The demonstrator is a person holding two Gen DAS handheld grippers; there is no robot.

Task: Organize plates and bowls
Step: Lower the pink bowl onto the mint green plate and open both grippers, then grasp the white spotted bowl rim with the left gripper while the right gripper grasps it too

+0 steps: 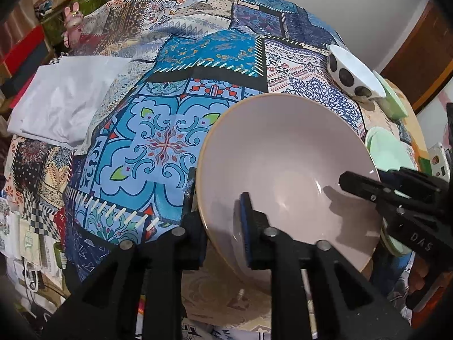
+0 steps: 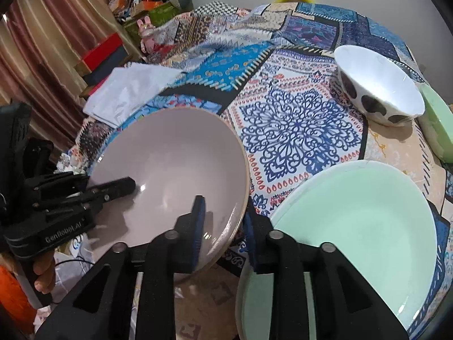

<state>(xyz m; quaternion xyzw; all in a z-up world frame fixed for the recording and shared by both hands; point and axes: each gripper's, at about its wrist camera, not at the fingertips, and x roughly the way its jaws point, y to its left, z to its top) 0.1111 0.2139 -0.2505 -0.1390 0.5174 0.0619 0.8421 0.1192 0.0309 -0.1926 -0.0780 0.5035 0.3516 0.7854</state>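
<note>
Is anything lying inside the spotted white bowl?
No; in the right wrist view the spotted white bowl shows a bare white interior.

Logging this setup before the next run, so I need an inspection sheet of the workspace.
Surface: table under a patchwork tablecloth.
Job's things: pink bowl, spotted bowl, green plate, green dish at the edge.
Clutter: white cloth.
Grippers: left gripper and right gripper each straddle the pink bowl's rim on opposite sides.
Cables: white cord beside the table.
Surroundings: curtain, stacked boxes, toy rabbit.
</note>
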